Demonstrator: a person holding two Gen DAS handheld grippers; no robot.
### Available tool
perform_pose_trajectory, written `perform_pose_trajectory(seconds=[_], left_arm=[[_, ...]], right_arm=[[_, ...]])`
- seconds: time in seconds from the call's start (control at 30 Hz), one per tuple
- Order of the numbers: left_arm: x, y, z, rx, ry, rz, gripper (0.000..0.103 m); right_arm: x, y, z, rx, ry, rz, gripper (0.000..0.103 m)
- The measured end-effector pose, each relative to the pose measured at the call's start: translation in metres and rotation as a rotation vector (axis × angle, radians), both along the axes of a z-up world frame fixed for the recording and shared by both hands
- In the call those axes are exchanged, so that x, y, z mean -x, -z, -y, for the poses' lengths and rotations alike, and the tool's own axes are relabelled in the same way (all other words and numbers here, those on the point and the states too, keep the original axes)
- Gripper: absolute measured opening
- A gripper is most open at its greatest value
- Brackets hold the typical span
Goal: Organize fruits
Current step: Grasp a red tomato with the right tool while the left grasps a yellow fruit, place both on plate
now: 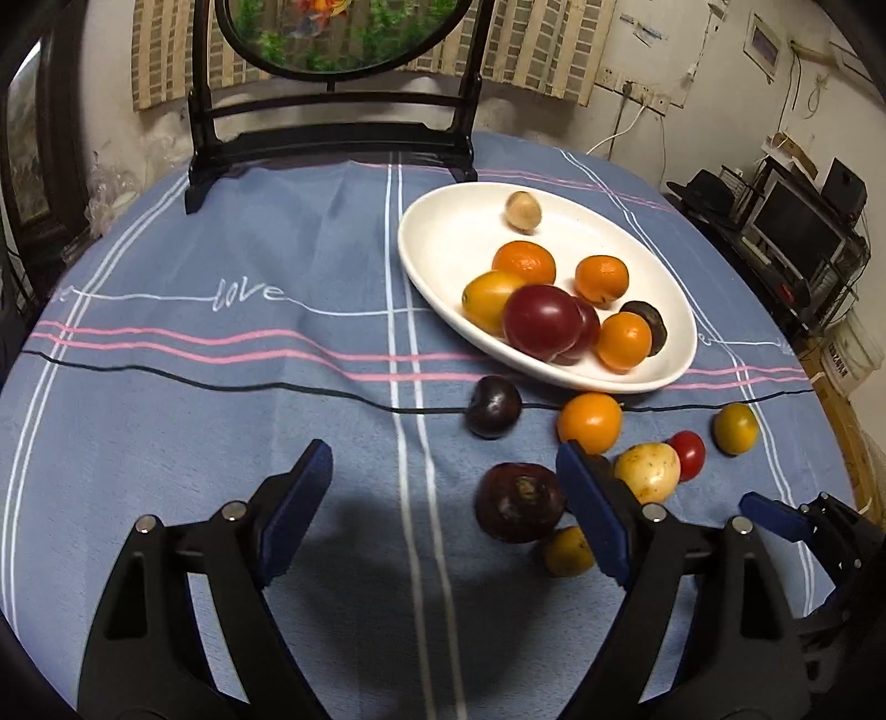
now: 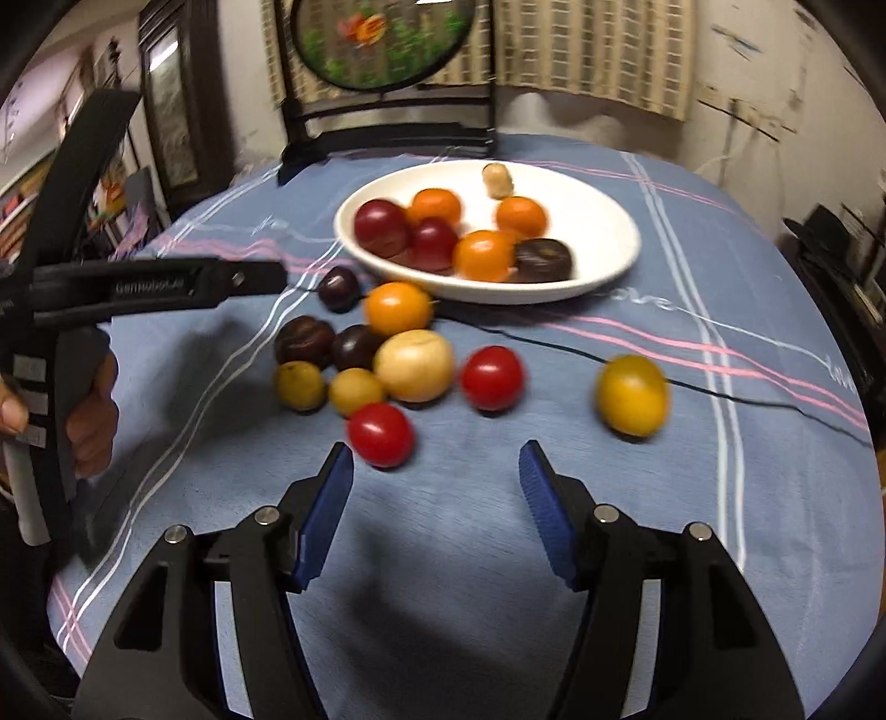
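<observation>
A white oval plate (image 1: 443, 238) (image 2: 609, 221) holds several fruits: oranges, red plums, a dark plum and a pale nut-like fruit (image 1: 522, 210). More fruits lie loose on the blue cloth in front of it. My left gripper (image 1: 443, 471) is open and empty, with a dark plum (image 1: 519, 502) just inside its right finger. My right gripper (image 2: 437, 471) is open and empty, with a red tomato (image 2: 381, 433) just ahead of its left finger. A yellow fruit (image 2: 631, 394) lies apart to the right. The left gripper's body (image 2: 155, 288) shows at the left of the right wrist view.
A dark wooden stand with a round painted panel (image 1: 332, 33) stands at the table's far edge. The blue striped tablecloth (image 1: 221, 387) covers a round table. Shelves with a monitor (image 1: 797, 232) stand to the right beyond the table.
</observation>
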State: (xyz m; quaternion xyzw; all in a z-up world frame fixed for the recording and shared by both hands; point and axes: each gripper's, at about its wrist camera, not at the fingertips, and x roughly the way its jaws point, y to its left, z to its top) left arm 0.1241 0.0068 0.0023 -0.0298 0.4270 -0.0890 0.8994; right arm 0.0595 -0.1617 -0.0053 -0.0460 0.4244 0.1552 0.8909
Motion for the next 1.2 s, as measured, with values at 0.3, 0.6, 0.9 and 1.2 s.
perform_pose_trajectory(seconds=[0.3, 0.6, 0.9, 1.2], left_arm=[[0.002, 0.002, 0.008, -0.038, 0.038, -0.017, 0.087], [0.018, 0.009, 0.033, -0.13, 0.108, -0.022, 0.087], [0.031, 0.028, 0.068, -0.218, 0.241, -0.049, 0.065], [0.025, 0.035, 0.065, -0.181, 0.214, -0.056, 0.042]], right_arm=[[-0.025, 0.018, -0.032, 0.075, -0.083, -0.053, 0.03], [-0.022, -0.004, 0.02, -0.059, 0.02, 0.03, 0.03], [-0.018, -0.009, 0.03, -0.07, 0.057, 0.048, 0.03], [-0.018, -0.007, 0.029, -0.071, 0.06, 0.047, 0.03]])
